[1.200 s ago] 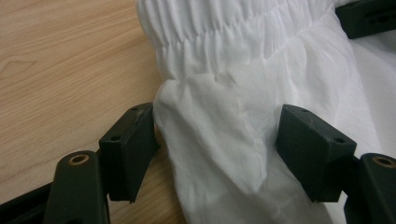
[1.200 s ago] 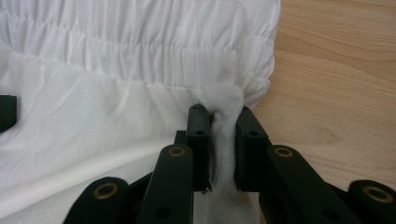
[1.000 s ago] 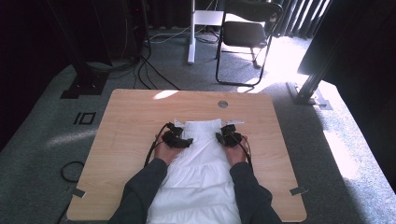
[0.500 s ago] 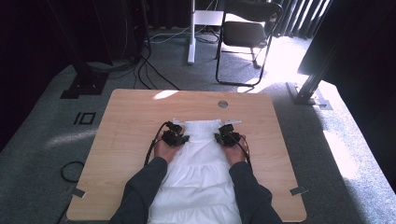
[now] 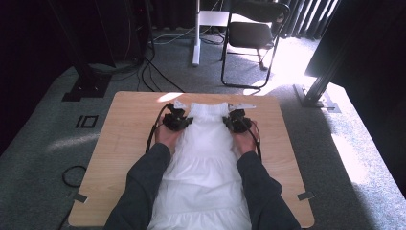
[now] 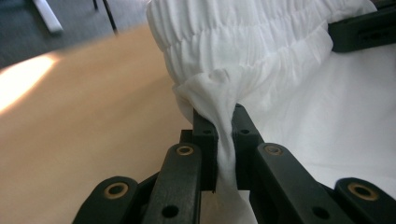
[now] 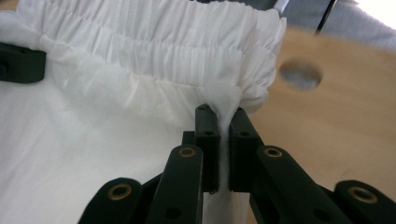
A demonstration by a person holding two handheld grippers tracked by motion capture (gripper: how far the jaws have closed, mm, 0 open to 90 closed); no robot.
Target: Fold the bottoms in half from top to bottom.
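A white garment (image 5: 206,163) with a gathered elastic top lies lengthwise on the wooden table (image 5: 129,129). My left gripper (image 5: 178,120) is shut on the left corner of the gathered top, and its jaws have just been closing with the cloth between them. The left gripper view shows the cloth (image 6: 243,51) bunched and pinched between the pads of that gripper (image 6: 224,116). My right gripper (image 5: 235,120) is shut on the right corner, its jaws also just closed further on cloth. In the right gripper view the fabric (image 7: 163,46) runs into the right gripper (image 7: 223,116).
A folding chair (image 5: 251,33), a white desk leg (image 5: 195,38) and floor cables (image 5: 153,62) stand beyond the table's far edge. A round hole (image 7: 301,74) in the tabletop lies just past the garment's right corner. Bare wood shows on both sides of the garment.
Both hands have risen and moved toward the table's far edge, each gripper holding a corner. The garment's gathered top has lifted and been drawn farther away with them.
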